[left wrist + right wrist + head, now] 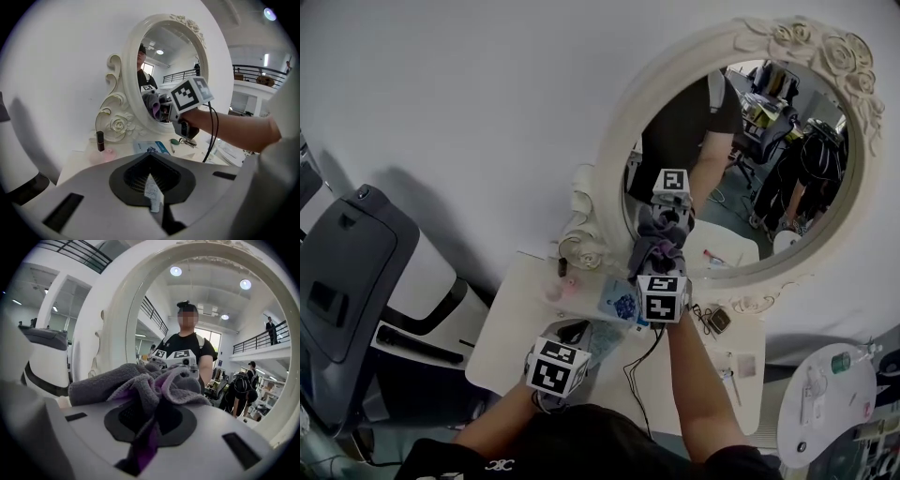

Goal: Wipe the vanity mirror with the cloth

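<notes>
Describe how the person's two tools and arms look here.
The left tool and the right tool are pale grey shells with dark recesses around the jaws. Each carries a white cube with black square markers. A thin black cable runs from the right tool. The person wears a black short-sleeved top.

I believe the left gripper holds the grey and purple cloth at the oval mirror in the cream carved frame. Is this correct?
Not the left: the right gripper is shut on the grey and purple cloth at the oval mirror in the cream carved frame, as the right gripper view shows. The left gripper pinches only a small white paper scrap.
</notes>
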Tool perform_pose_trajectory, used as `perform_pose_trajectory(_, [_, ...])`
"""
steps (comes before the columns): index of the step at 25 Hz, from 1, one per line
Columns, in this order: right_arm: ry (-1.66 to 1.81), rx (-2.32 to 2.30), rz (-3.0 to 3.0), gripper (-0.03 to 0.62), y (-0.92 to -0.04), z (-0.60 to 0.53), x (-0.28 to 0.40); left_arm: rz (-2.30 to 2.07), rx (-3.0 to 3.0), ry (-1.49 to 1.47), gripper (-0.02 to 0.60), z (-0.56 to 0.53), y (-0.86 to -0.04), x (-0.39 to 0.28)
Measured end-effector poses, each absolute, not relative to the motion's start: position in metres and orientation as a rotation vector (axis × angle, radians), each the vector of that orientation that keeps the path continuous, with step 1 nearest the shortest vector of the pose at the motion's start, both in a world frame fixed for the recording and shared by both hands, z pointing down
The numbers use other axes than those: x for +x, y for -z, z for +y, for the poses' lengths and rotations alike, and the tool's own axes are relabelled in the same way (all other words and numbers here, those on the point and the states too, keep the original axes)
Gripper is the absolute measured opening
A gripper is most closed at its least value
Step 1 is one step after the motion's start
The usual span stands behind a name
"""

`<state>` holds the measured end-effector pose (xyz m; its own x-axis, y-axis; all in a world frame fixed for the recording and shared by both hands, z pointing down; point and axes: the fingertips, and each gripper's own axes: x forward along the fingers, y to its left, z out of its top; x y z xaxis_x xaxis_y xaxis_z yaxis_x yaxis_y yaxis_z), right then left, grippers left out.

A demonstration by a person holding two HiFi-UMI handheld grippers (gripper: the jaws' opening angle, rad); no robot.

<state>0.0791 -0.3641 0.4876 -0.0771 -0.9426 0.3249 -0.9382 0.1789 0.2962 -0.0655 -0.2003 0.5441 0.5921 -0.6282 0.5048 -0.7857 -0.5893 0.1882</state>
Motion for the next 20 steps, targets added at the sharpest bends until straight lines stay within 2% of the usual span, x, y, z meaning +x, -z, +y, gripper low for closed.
perform_pose_trajectory(10, [-0.345, 1.738, -2.109, 0.050, -0.502, -0.340, 0.086, -1.098, 2.493, -0.509, -0.001, -0.183, -0.533, -0.046])
perform_pose_trajectory(17, [-0.065, 1.895, -2.434, 0.051, -0.426, -0.234, 0.089, -1.056, 2.498, -0.528, -0.002, -0.176, -0.540, -0.025])
perform_pose_trajectory(20, [0.048, 2.027, -2.428, 0.051, -0.408, -0.193, 0.114, -1.043, 2.530, -0.503, -0.002, -0.173, -0.533, -0.008])
